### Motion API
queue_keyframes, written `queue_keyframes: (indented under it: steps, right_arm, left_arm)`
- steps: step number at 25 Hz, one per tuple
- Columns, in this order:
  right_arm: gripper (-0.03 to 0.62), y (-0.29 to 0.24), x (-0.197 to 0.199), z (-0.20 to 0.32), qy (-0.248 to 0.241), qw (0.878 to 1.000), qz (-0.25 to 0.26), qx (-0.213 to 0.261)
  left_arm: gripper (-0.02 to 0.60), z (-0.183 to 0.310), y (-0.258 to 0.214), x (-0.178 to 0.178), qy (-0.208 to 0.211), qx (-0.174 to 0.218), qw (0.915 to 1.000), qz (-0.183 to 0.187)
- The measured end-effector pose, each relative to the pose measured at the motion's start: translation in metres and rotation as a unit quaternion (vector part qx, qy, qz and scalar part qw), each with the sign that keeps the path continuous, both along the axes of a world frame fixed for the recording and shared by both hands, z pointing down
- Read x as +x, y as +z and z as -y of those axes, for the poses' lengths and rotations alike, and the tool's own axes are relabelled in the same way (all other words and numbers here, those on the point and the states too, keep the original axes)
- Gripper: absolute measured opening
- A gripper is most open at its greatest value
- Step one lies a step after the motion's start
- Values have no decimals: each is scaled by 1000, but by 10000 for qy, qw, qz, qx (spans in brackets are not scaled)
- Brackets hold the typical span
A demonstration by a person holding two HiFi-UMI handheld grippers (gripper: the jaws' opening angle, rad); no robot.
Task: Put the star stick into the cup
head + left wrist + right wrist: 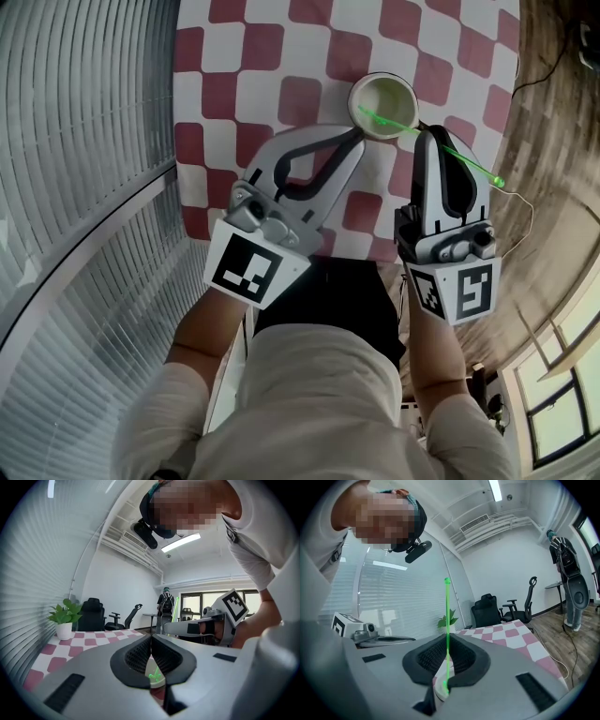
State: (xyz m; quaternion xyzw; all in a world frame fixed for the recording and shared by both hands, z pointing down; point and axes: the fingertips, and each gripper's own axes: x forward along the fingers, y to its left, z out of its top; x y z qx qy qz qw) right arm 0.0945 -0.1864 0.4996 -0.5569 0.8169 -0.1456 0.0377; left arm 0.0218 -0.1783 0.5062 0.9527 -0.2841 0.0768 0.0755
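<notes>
A pale cup stands on the checked table. A thin green star stick slants from inside the cup out to the right, over the table edge. My right gripper is shut on the stick near the cup. In the right gripper view the stick rises from the closed pads of the right gripper, with the cup below. My left gripper is shut, its tips at the cup's near rim; I cannot tell whether they pinch it. In the left gripper view the star end lies inside the cup, below the left gripper.
The red-and-white checked table ends close to the cup's right, over wood floor with a cable. Window blinds run along the left. A potted plant stands on the far table. Office chairs and a standing person are beyond.
</notes>
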Motion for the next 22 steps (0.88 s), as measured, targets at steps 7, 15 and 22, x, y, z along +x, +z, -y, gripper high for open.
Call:
queue_keyframes:
  steps: [7,15,22]
  right_arm:
    - [40,-1,5,3,64,9998,174,-93]
    - [40,1,8,5,111,9991,345,-214]
    - [40,8,14,8,147,9993,216,-261]
  left_arm:
    - [32,-1,-2,4,27,-65,10000,53]
    - [32,1,-1,5,1,-144,9998,113]
    - [32,1,2,6,-5,-145,9998,115]
